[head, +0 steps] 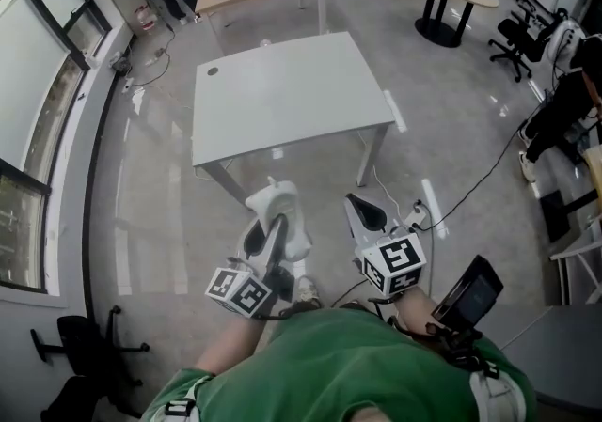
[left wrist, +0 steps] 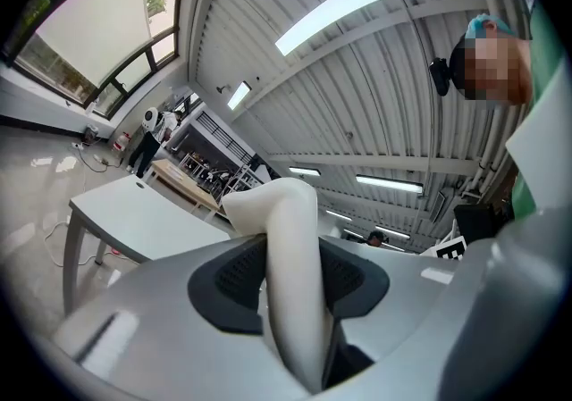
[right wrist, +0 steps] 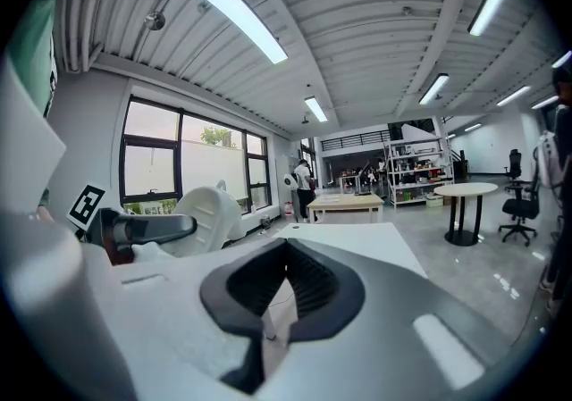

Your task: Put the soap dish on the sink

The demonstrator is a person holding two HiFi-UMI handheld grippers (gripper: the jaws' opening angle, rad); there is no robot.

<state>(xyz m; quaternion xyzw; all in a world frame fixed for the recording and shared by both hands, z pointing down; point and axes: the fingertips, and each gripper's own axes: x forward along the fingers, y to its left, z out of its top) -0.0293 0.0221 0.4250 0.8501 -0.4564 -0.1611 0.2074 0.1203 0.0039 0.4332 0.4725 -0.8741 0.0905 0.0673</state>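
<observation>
held the white soap dish (left wrist: 290, 274) on edge in the left tool (head: 266, 234), pads clamped on its thin wall, up in the air over the floor and short of the white bench (head: 282, 96). had the right tool (right wrist: 284, 288) alongside with nothing in it, jaws a little apart. looked light, stiff and glossy, probably slippery and liable to chip if dropped, so best pinched deep across the wall, not at the lip; showed no sink in any view.

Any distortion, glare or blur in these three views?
Head view: edges bow, daylight glare on the floor. Left gripper view: heavy fisheye, ceiling light blown out, soap dish blocks the centre. Right gripper view: same fisheye, light strip overexposed, background sharp.
</observation>
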